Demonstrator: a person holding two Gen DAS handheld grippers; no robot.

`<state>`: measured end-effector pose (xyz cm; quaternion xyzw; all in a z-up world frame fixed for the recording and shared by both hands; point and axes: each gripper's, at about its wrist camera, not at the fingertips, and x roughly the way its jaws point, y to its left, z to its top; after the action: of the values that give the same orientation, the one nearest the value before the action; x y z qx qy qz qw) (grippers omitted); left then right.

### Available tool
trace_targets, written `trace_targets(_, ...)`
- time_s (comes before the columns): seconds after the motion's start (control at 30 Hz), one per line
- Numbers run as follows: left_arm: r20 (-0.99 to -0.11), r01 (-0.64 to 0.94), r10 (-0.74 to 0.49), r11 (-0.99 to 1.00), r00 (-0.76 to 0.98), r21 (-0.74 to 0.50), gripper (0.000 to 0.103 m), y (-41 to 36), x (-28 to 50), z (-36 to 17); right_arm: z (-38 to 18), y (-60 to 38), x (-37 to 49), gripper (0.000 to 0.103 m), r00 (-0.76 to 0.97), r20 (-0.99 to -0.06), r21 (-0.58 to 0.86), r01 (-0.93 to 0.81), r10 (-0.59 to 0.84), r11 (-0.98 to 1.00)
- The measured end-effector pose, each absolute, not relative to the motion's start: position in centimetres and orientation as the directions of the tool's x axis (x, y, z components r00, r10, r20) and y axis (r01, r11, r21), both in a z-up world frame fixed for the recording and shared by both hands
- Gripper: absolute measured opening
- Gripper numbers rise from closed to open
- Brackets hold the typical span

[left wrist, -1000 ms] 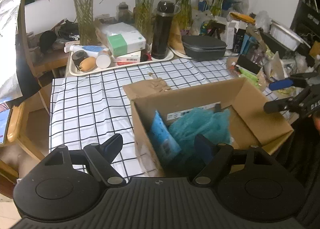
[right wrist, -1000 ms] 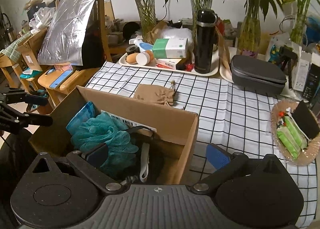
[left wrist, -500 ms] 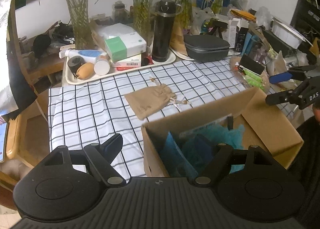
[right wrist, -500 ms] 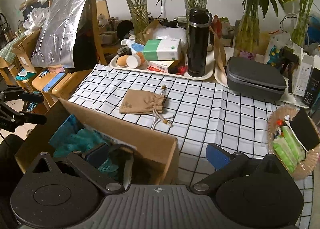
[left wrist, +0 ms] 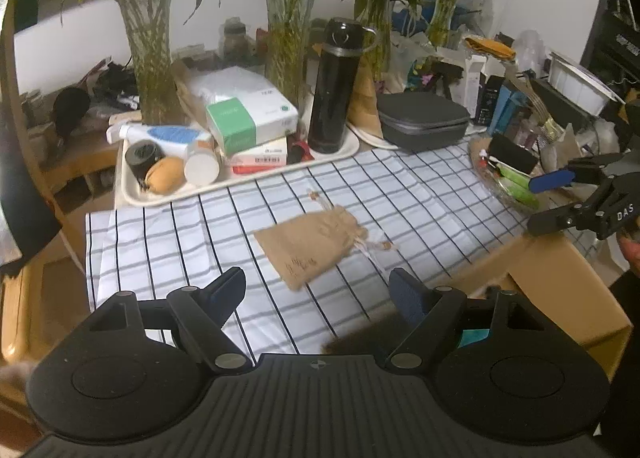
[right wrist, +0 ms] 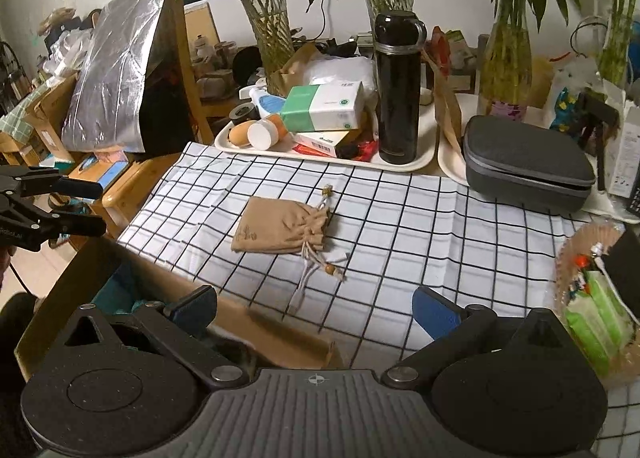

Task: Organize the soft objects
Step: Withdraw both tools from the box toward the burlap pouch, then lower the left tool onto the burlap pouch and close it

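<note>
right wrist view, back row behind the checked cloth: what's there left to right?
Silver foil sheet → orange-capped white bottle → green-and-white box → black flask → grey zip case.

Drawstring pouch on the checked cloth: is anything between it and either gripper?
Nothing visible blocks it. The tan drawstring pouch lies alone on the checked cloth. Both the left gripper and right gripper are open and empty. The cardboard box sits at the near edge, below them.
</note>
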<state>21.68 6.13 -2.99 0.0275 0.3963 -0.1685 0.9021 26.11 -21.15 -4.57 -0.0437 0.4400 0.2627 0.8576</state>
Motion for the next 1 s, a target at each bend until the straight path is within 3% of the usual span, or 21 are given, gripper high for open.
trace_targets(0.5, -0.658, 0.406, -0.379, 0.906, 0.651, -0.12, 0.079, 7.4, 28.4, -7.5, -9.0, -21.5, 32.0, 0.103, 0.431, -0.763, 0.284, -0.445, 0.481, 0.849)
trace_targets(0.9, -0.734, 0.427, -0.366, 0.897, 0.573, -0.114, 0.078, 6.2, 32.1, -14.0, -11.1, -22.3, 35.5, 0.103, 0.426, -0.758, 0.309, -0.432, 0.494, 0.847)
trace_targets(1.0, -0.748, 0.395, -0.386, 0.901, 0.541, -0.179, 0.078, 6.7, 32.9, -15.3, -11.6, -22.1, 36.0, 0.103, 0.431, -0.759, 0.298, -0.436, 0.488, 0.849)
